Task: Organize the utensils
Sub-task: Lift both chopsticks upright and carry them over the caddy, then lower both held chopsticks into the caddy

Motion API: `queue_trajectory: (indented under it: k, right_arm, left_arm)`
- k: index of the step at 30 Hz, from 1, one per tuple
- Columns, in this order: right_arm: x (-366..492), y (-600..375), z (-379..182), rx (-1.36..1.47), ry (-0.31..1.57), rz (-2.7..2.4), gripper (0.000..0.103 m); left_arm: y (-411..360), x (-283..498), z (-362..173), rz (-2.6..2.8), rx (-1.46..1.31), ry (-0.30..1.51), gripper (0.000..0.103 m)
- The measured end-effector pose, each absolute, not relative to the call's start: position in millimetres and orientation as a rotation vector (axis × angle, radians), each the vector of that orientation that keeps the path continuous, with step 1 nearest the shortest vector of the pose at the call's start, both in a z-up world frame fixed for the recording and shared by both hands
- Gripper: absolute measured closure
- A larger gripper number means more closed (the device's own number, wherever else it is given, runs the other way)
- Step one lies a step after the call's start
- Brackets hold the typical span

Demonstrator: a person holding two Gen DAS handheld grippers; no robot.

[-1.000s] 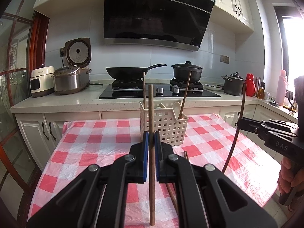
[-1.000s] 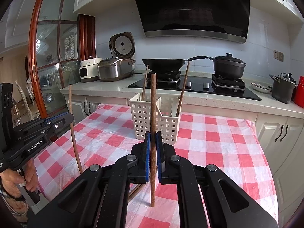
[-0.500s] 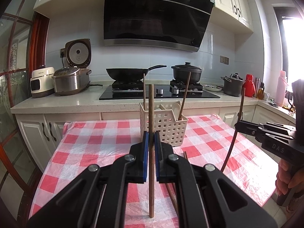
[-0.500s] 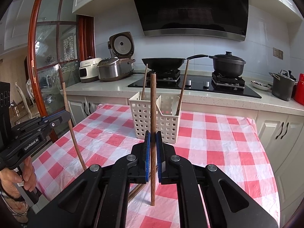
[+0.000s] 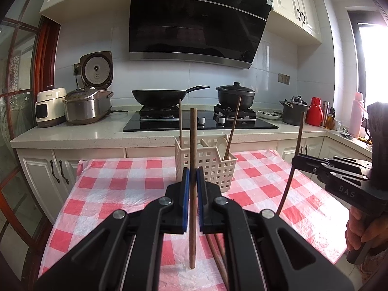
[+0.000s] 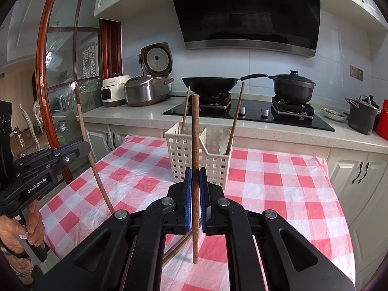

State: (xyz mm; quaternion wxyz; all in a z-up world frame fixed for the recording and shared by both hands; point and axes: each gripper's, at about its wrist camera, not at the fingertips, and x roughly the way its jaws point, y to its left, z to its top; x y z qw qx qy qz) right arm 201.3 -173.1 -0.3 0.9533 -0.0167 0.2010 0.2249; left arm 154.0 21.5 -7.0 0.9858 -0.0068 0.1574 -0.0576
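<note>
A kitchen counter [image 5: 72,133] with a black range hood [image 5: 198,24] above its hob [image 5: 198,123] runs along the far wall, carrying a wok [image 5: 157,97], a lidded black pot [image 5: 235,94] and, at far left, a rice cooker [image 5: 84,106]. In front of it stands a table under a red-and-white checked cloth [image 5: 121,184]. Toward the cloth's far side, a white slotted utensil basket [image 5: 208,165] holds two chopsticks leaning upright and a pale spoon [image 5: 222,144]. Nearer, the left gripper [image 5: 191,184] pinches a brown wooden chopstick [image 5: 192,145] upright between its blue pads, the lower tip just above or at the cloth. To its right, the right gripper [image 6: 195,184] clamps a second chopstick [image 6: 196,133] in the same upright manner; a hand [image 5: 363,228] grips its handle at the right edge. Two more loose chopsticks [image 5: 218,254] lie on the cloth at the near edge, partly hidden beneath the grippers.
</note>
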Motion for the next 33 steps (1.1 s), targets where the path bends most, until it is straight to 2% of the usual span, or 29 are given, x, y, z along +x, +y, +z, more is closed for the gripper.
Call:
queue_trajectory:
  k: [12, 25, 33]
  right_arm:
    - [269.6, -176.0, 52.4, 0.013, 0.38, 0.424, 0.097]
    - [334.5, -159.2, 94.6, 0.029, 0.353, 0.369, 0.097]
    - [372.0, -158.1, 106.9, 0.082, 0.345, 0.368, 0.097]
  left_arm:
    - [21.5, 210.7, 45.3, -0.133, -0.004, 0.317, 0.097]
    - [15.1, 286.8, 142.6, -0.082, 0.004, 0.237, 0.097]
    - [8.1, 326.5, 164.1, -0.076, -0.033, 0.199, 0.097]
